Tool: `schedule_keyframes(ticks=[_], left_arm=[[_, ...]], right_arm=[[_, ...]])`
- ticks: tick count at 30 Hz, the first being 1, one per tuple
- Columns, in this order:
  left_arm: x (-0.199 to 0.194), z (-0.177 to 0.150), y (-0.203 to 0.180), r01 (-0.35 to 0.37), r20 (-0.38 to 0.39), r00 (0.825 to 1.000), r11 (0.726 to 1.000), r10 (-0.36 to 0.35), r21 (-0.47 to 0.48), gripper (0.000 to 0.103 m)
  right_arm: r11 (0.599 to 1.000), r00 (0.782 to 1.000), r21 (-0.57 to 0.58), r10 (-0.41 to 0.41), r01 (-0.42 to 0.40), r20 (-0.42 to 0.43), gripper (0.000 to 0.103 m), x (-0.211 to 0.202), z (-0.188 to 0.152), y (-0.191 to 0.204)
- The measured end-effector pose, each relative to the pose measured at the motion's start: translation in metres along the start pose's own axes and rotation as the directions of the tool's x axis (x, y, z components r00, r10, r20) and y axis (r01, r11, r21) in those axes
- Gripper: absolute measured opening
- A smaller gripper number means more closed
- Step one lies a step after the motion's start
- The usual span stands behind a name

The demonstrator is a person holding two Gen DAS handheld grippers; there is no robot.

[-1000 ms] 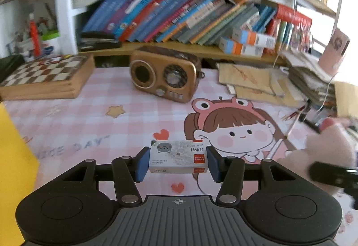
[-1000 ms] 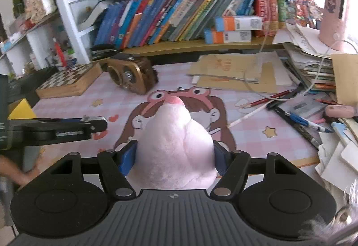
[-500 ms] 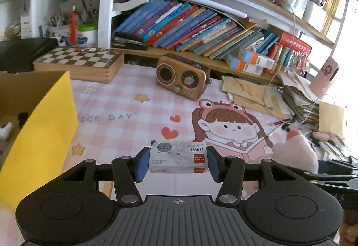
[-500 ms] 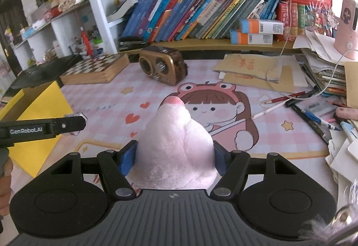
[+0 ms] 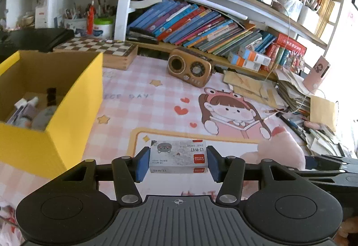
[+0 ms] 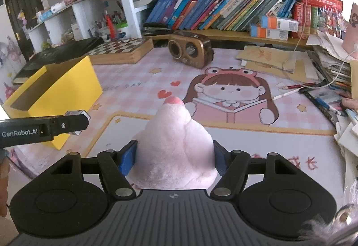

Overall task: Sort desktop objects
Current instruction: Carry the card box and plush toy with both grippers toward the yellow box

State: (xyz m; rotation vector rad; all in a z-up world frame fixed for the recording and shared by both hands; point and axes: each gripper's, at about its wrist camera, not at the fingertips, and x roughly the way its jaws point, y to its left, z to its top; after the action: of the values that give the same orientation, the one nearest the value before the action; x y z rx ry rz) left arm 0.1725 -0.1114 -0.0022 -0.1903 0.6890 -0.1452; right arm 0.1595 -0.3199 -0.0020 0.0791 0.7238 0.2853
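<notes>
left tool [image 5: 177, 162] grips staple box [image 5: 177, 157], right tool [image 6: 173, 157] plush toy [image 6: 176, 147], beside yellow box [image 5: 73, 116].

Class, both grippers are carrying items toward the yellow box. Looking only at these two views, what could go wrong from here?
1. The left gripper holds the small staple box only by its short ends; a jolt might twist it loose.
2. The right gripper squeezes a soft pink plush toy, which may squirm out.
3. The yellow box already holds items, and both grippers converging there might collide.
</notes>
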Motion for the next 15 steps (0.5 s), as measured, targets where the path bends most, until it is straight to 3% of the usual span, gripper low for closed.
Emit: schedule_keyframes(ticks=[15], left_arm=[[-0.050,-0.025,0.048,0.037,0.020,0.999,0.999,-0.037,-0.014,0.052]], right_arm=[[1.000,1.000,-0.012,-0.014,0.014,-0.004,0.066,-0.023,-0.020,0.066]])
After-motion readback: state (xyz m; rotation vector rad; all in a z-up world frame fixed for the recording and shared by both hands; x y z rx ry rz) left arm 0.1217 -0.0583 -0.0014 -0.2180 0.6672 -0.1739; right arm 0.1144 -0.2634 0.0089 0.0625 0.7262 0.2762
